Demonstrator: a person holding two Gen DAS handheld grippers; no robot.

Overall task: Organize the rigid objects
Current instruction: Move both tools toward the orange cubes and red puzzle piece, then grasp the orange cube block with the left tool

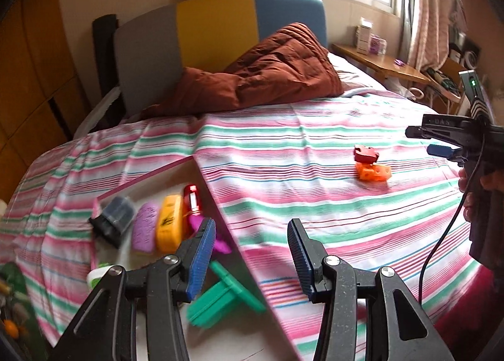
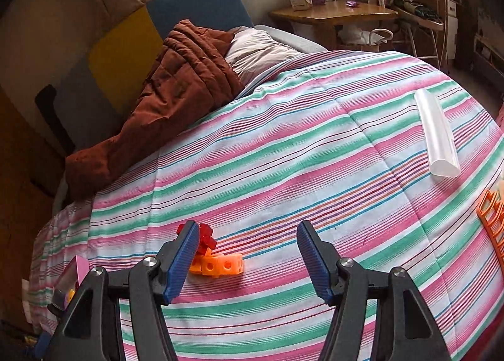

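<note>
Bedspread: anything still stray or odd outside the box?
Yes. The red and orange block cluster lies loose on the striped bedspread, apart from the box. A clear plastic piece and an orange rack lie near the right edge.

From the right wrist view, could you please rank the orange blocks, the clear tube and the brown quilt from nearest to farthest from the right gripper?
1. Orange blocks, just ahead, left.
2. Clear tube, far right.
3. Brown quilt, at the headboard.

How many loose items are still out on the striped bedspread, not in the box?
3: a red-and-orange block cluster mid-bed counted as one, a white tube far right, an orange rack at the right edge, partly cut off. More may be out of frame.
</note>
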